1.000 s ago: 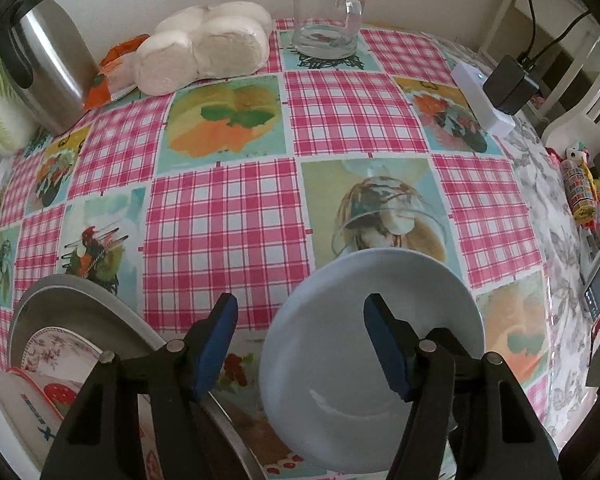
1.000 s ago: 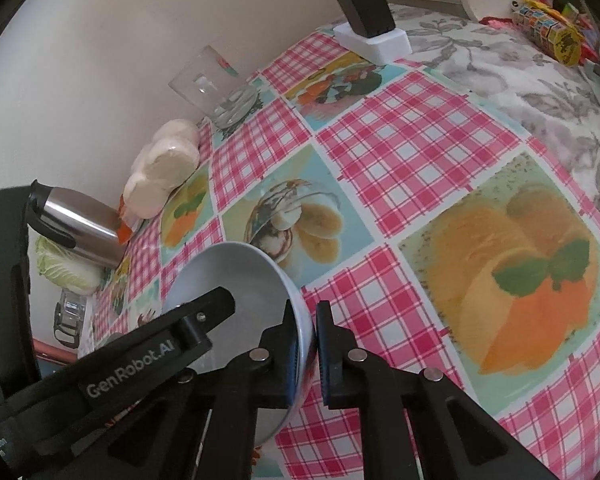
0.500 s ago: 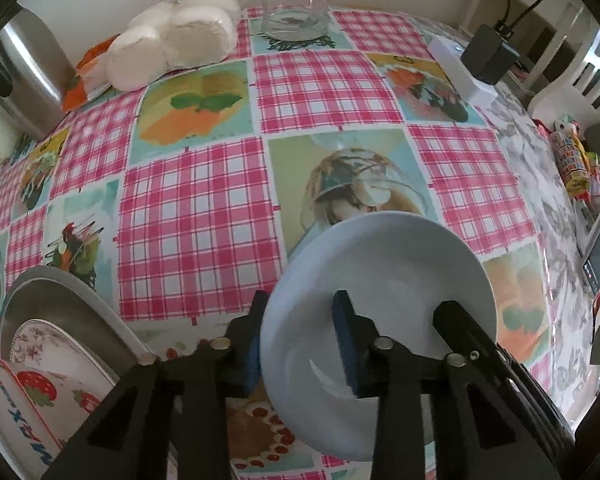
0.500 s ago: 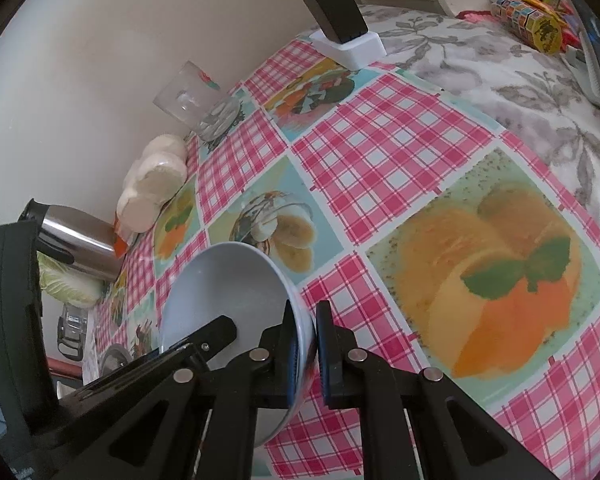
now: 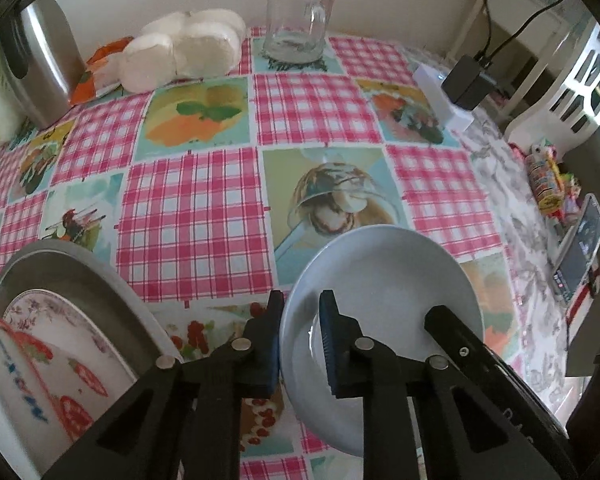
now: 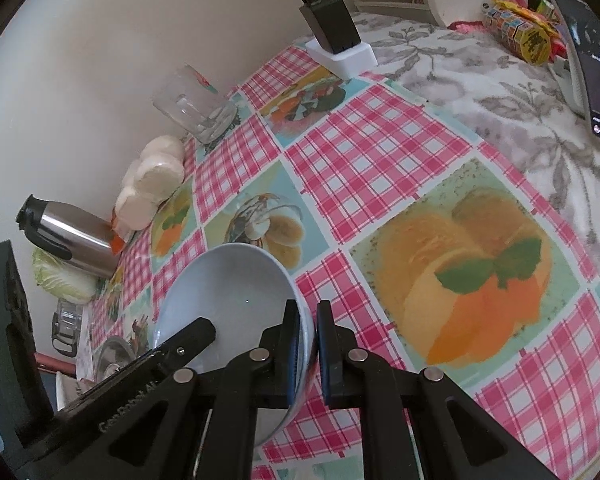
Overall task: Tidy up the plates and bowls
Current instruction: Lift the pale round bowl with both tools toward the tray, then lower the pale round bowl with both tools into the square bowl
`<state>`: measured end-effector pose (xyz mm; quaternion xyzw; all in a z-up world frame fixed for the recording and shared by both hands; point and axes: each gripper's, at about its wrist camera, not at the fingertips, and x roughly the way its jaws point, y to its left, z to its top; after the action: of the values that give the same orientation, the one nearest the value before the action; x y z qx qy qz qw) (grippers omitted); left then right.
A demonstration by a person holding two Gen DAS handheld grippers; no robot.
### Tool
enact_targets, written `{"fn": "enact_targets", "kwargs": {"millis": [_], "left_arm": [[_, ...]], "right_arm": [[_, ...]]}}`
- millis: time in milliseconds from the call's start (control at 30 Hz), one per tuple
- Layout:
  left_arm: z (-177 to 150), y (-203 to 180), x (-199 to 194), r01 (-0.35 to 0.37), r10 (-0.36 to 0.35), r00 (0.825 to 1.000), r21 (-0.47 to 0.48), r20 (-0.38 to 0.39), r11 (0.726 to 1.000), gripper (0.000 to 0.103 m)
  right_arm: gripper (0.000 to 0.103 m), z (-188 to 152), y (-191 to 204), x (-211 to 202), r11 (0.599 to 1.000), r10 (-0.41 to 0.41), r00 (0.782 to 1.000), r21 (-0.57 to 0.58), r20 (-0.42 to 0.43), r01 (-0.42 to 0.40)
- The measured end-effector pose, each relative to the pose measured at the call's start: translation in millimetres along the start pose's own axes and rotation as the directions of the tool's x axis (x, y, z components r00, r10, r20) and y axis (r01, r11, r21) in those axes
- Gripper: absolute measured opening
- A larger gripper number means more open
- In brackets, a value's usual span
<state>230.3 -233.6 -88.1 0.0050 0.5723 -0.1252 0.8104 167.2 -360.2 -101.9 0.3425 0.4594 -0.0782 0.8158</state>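
Currently, I hold the pale blue bowl (image 5: 384,276) between both tools, tilted and, as far as I can judge, lifted clear of the tabletop (image 5: 191,216). In the right wrist view the right tool (image 6: 308,322) is pressed together on the bowl's near rim, one pad inside and one outside. In the left wrist view the left tool (image 5: 300,316) straddles the opposite rim; its jaws are closing, with the rim between them, and I cannot confirm that both pads press on it yet.

Status of the task, as I judge it:
- Done: one bowl is picked up and under control.
- In hand: what looks like a handover, or a two-tool carry, of the bowl.
- Left: setting the bowl down in its final place. No destination is confirmed in either view.

To the left of the bowl lies a metal basin (image 5: 75,276) holding a floral plate (image 5: 55,316) and a strawberry-printed dish (image 5: 31,380). I read this as the collection point or the source of the crockery; I cannot tell which. These pieces sit loosely overlapped, not neatly stacked, so sorting appears to be at an early stage.

Further out stand a glass mug (image 5: 300,20), a steel flask (image 5: 39,56) and a power adapter (image 5: 466,80), all well apart from the bowl.
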Motion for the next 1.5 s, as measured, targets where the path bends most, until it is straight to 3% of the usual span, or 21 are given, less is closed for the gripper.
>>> {"fn": "enact_targets", "kwargs": {"millis": [533,733,1000,1200,1367,1500], "left_arm": [[-16,21,-76,0.055,-0.046,0.984,-0.05,0.173,0.997,0.018],[-26,52,-124,0.083,-0.053,0.963,-0.103,0.265,0.991,0.018],[-54,106,-175,0.087,-0.012,0.931,-0.188,0.366,0.978,0.018],[-73,147,-188,0.096,0.012,0.925,-0.264,0.38,0.96,0.018],[-84,168,-179,0.108,0.01,0.933,-0.307,0.359,0.945,0.018],[-86,179,-168,0.12,0.003,0.94,-0.336,0.342,0.934,0.013]], "right_arm": [[0.01,-2,45,-55,0.993,0.068,0.994,-0.1,0.081,-0.06],[0.011,-12,83,-81,0.976,0.135,0.986,-0.185,0.096,-0.116],[0.012,-42,146,-97,0.927,0.199,0.978,-0.335,0.063,-0.167],[0.012,-70,185,-90,0.886,0.183,0.983,-0.436,0.021,-0.156],[0.013,-87,204,-76,0.861,0.124,0.992,-0.497,0.005,-0.106],[0.013,-93,210,-64,0.847,0.083,0.997,-0.528,0.003,-0.069]]}}
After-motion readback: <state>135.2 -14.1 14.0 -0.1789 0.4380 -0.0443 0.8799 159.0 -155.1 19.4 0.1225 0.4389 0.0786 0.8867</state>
